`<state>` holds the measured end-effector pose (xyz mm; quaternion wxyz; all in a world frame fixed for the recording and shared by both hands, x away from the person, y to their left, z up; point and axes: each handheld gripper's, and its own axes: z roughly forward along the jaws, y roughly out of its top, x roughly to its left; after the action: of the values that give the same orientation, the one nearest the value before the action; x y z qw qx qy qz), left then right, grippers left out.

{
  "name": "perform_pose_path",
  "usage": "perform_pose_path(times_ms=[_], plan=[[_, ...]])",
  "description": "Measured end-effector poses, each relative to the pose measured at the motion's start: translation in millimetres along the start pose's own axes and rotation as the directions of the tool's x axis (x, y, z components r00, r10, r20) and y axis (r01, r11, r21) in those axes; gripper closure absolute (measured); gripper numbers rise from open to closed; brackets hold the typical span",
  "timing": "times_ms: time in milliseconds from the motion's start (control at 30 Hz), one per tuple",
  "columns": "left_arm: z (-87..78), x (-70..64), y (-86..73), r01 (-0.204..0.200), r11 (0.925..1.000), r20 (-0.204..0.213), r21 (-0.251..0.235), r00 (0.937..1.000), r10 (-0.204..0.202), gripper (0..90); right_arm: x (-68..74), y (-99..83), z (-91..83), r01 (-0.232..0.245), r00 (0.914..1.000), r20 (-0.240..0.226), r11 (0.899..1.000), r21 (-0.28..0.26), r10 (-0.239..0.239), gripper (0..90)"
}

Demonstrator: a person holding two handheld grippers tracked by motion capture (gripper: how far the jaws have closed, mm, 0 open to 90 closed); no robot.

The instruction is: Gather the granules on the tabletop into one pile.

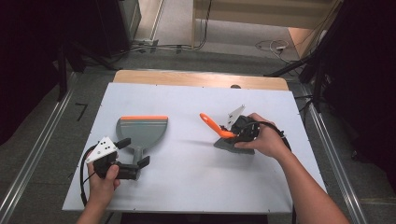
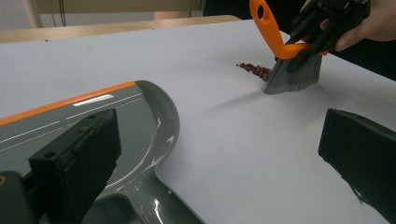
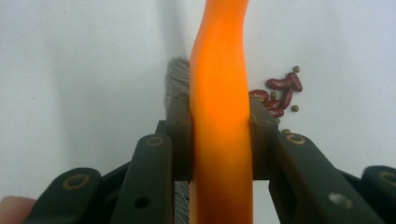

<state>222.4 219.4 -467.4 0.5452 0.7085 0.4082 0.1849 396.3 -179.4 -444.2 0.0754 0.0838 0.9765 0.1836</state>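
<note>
A white table (image 1: 187, 186) is seen from above. On its right half, a hand brush (image 1: 223, 134) with an orange handle and grey bristles is clamped by the handle in the right gripper (image 1: 243, 133), bristles resting on the table beside a small pile of red beans (image 3: 279, 95). On the left half, a grey dustpan (image 1: 141, 130) with an orange lip is laid flat; its handle is straddled by the spread jaws of the left gripper (image 1: 135, 153).
</note>
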Motion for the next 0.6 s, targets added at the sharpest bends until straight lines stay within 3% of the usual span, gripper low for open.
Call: perform_pose_path(times_ms=[600], plan=[[3.8, -1.9, -0.7, -0.003, 1.0000, 0.006, 0.003, 1.0000, 0.003, 0.0, -16.5, 8.0, 3.1, -0.010, 0.9999, -0.001, 1.000, 0.002, 0.010, 67.8]])
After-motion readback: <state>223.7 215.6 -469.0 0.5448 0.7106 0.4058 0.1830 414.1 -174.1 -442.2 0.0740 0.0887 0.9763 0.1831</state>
